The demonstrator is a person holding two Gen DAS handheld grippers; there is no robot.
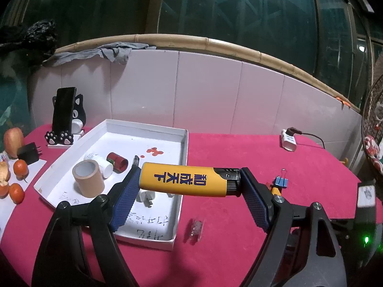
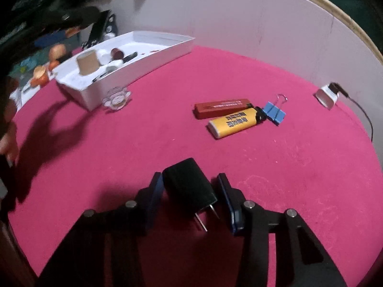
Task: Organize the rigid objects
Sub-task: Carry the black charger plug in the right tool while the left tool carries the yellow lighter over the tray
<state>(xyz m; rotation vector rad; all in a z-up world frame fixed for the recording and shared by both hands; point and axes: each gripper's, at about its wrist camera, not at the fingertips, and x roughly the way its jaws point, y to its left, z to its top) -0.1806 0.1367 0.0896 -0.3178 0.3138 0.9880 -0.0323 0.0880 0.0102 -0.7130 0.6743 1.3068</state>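
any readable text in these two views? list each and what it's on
"和成天下", blue print along the yellow lighter clamped in the left gripper.
Same style of print on a second yellow lighter on the cloth: too blurred to read.
Pale line on the red lighter: too small.
Handwriting on the white tray floor: illegible.

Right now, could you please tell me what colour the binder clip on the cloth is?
The binder clip is blue with silver wire handles; the right wrist view shows it best.

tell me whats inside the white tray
The white tray holds a brown tape roll, white bottle, red can and white plug; the left gripper covers part.
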